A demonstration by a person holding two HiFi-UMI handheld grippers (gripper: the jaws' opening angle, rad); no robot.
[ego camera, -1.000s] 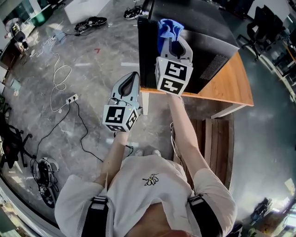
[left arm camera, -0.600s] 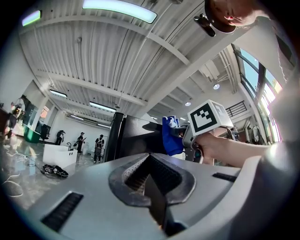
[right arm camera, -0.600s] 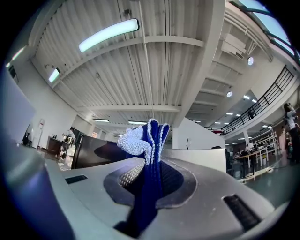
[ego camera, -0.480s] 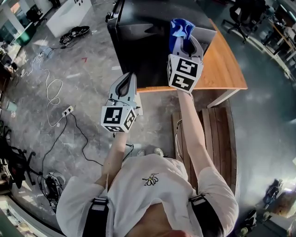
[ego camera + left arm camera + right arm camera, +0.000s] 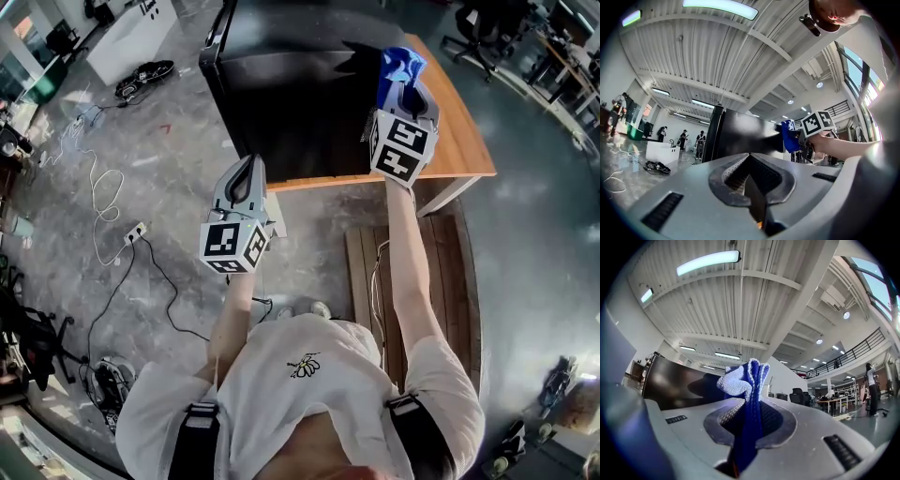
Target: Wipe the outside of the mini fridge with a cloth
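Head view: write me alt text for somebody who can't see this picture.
Seen from above, a person's right gripper clamps a blue cloth at the right side of a black mini fridge standing on a wooden table. The left gripper hangs shut and empty, short of the fridge, over the grey floor.

No words, numbers or brand names can be read anywhere. The left tool and right tool carry only black-and-white square patterns. The shirt bears a small insect emblem without lettering.
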